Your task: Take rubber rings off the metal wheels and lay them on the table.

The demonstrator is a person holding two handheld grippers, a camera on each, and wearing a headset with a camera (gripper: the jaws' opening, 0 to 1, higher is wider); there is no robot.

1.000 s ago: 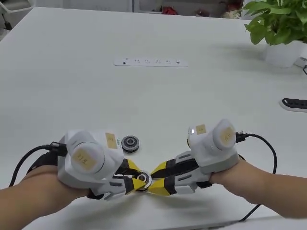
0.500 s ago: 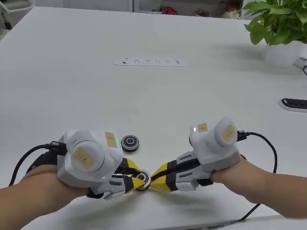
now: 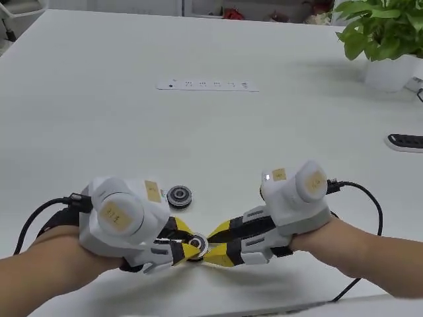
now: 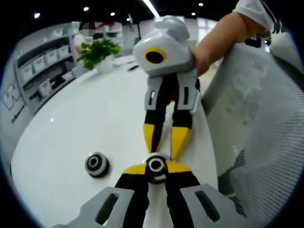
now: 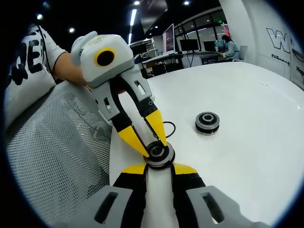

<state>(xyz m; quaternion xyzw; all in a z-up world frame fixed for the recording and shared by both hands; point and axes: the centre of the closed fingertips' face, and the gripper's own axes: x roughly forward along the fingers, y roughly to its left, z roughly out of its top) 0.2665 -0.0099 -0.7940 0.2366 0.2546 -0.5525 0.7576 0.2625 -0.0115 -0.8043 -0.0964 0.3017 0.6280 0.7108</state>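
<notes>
A small metal wheel with a black rubber ring (image 3: 196, 247) is held just above the white table (image 3: 218, 139) between both grippers. My left gripper (image 3: 188, 250) comes in from the left and is shut on this wheel (image 4: 156, 166). My right gripper (image 3: 211, 248) meets it from the right, its yellow tips closed against the wheel's (image 5: 159, 154) rim. A second wheel (image 3: 179, 197) with its black ring on lies flat on the table just behind the left gripper; it is also in the left gripper view (image 4: 97, 164) and the right gripper view (image 5: 207, 121).
A white power strip (image 3: 207, 85) lies mid-table. A potted plant (image 3: 382, 39) stands at the far right, and a black device (image 3: 405, 142) lies by the right edge. A black cable (image 3: 365, 198) trails from the right gripper. The table's front edge runs close under the hands.
The two grippers stay joined on the wheel. The right gripper has shifted slightly left and lower; the second wheel has not moved.
</notes>
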